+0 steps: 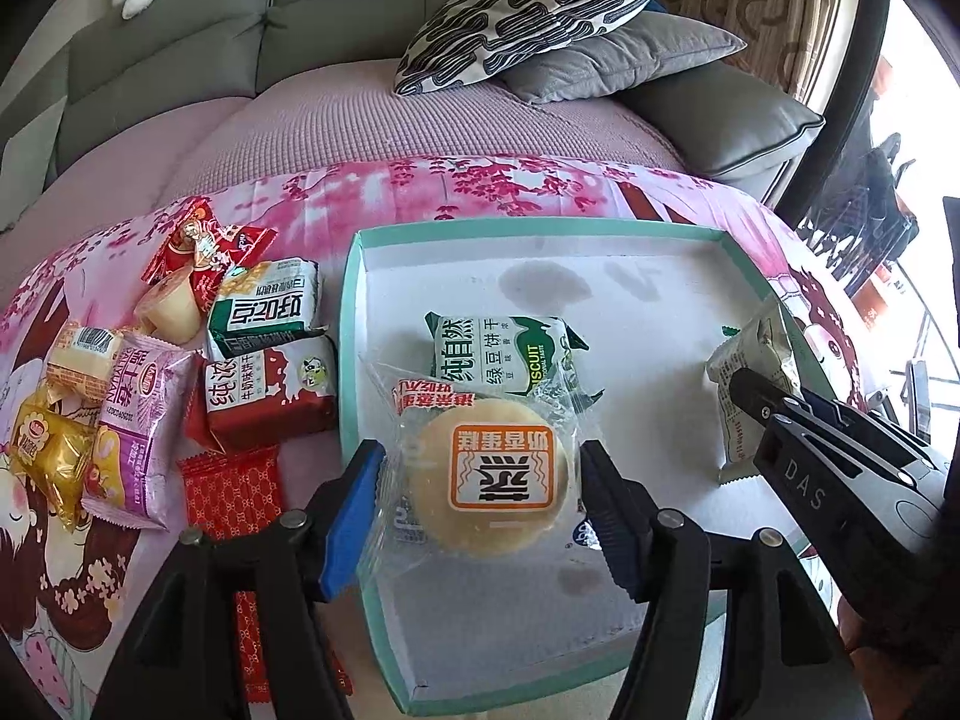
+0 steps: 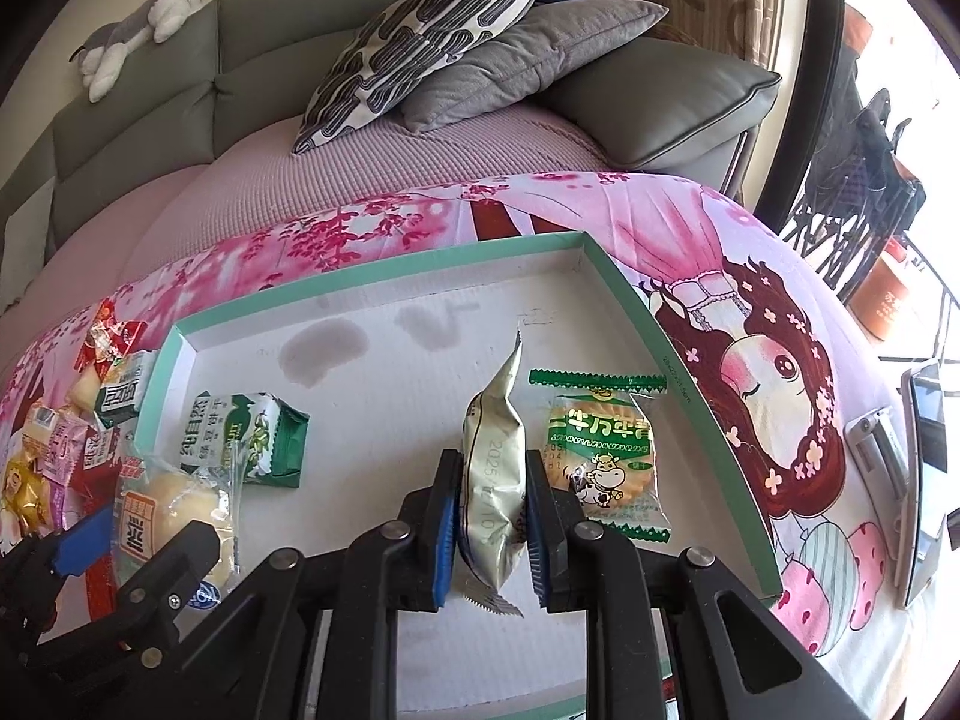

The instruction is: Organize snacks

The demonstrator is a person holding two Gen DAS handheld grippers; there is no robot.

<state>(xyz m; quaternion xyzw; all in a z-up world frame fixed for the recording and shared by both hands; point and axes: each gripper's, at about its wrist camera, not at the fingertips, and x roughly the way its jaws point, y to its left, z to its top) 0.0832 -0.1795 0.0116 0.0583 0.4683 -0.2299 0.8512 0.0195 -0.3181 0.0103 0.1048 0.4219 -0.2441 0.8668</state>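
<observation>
A round yellow cake [image 1: 489,480] in a clear wrapper with an orange label lies at the near left of the teal-rimmed white tray [image 1: 348,324]. My left gripper [image 1: 480,468] straddles it, jaws open, blue pads just at the wrapper's edges. My right gripper [image 2: 489,480] is shut on a pale silver snack packet [image 2: 492,438], held on edge just over the tray floor [image 2: 420,372]. A green biscuit packet [image 1: 504,354] lies behind the cake. Beside the silver packet, a green cow cracker packet [image 2: 600,456] lies flat.
A heap of loose snacks [image 1: 180,360] lies on the pink printed cloth [image 1: 510,186] left of the tray. A silver device [image 2: 924,480] lies at the right edge of the cloth. Behind are a grey sofa [image 1: 180,60] and pillows [image 1: 540,12].
</observation>
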